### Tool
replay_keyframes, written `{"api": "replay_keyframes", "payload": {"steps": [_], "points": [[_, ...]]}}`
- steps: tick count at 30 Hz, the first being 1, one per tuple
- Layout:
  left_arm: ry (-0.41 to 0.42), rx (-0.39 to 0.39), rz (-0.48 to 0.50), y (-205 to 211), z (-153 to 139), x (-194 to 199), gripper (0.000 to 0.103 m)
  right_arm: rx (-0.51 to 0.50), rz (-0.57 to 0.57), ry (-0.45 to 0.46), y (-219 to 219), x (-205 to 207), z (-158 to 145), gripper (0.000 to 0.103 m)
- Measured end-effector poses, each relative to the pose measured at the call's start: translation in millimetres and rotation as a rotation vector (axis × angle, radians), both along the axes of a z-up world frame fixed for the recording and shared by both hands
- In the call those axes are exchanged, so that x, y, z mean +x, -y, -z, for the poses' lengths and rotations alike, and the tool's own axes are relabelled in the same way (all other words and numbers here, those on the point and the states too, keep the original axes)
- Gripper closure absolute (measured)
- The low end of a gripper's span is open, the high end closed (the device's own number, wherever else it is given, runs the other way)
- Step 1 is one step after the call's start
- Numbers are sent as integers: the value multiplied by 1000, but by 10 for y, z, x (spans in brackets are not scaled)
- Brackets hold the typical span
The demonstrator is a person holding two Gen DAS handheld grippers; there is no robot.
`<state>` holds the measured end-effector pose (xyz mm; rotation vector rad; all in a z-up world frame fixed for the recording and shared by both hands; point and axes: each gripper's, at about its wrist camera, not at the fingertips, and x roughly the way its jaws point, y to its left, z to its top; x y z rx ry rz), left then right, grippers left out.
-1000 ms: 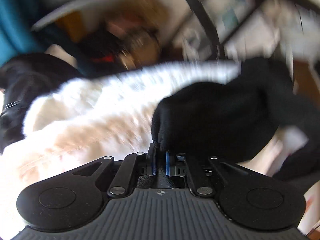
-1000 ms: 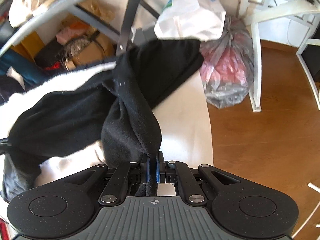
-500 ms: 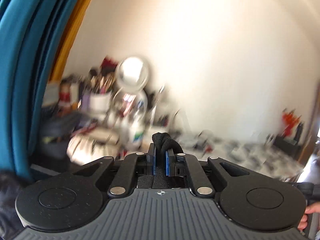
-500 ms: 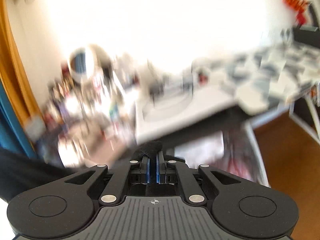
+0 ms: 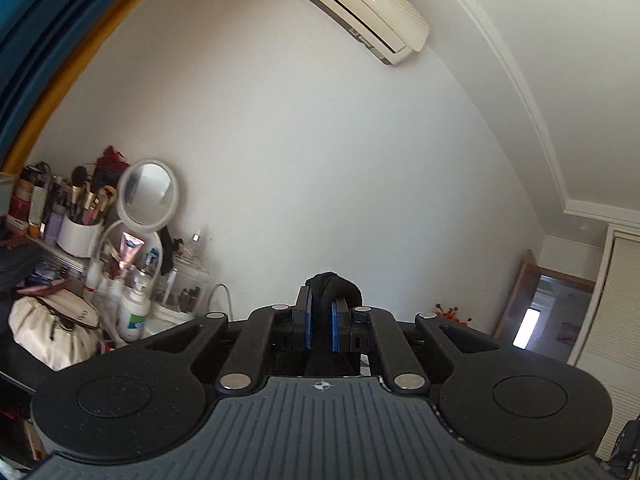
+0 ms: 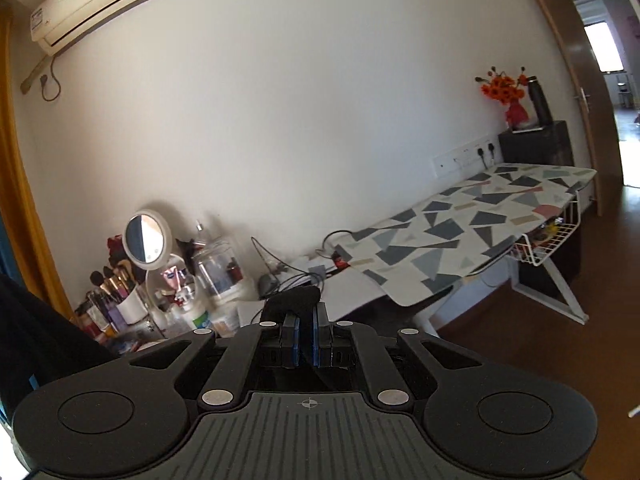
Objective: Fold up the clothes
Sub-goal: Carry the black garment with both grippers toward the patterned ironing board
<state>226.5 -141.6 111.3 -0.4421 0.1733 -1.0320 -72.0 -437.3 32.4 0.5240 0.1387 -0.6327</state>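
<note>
Left wrist view: the left gripper is clamped on a bunched edge of thick black fleece garment, a lump of which pokes up at 12 o'clock above the blue pads. Right wrist view: the right gripper is likewise pinched tight on another fold of the same dark cloth, a tuft rising just past its fingertips, while more black fabric hangs at 9 o'clock. Both claws point out across the room, not down at any work surface, so the garment appears to be held aloft by two corners; the hanging body of it is out of sight below the cameras. Judged from this, folding has barely begun: the cloth is gripped and raised, apparently for spreading out, with no crease yet made. Beyond, at 10 o'clock, a round white vanity mirror stands among cosmetics, a geometric-patterned ironing board stretches toward 2 o'clock, and a cream wall air conditioner sits farthest, at 12.
</note>
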Motion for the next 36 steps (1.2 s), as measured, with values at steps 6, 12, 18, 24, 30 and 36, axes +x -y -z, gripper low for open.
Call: {"api": "replay_keyframes", "payload": {"steps": [6,12,18,24,30,36], "points": [[68,0,104,701,-83,-398,94,25,45,15,210,-457,111,98],[59,18,125,1786,1,-884,94,-6,-11,49,788,-996,148,98],[23,20,149,2959,40,-1425,94,-43,-88,20,1610,-1691,11,98],[14,14,235,3794,46,-1819,94,-72,-67,12,2335,-2260,-73,98],[20,47,343,4514,97,-1962,94,-65,13,29,2875,-2701,2,98],[-18,72,457,5347,247,-1838,94,-30,95,6,3512,-2802,102,98]]}}
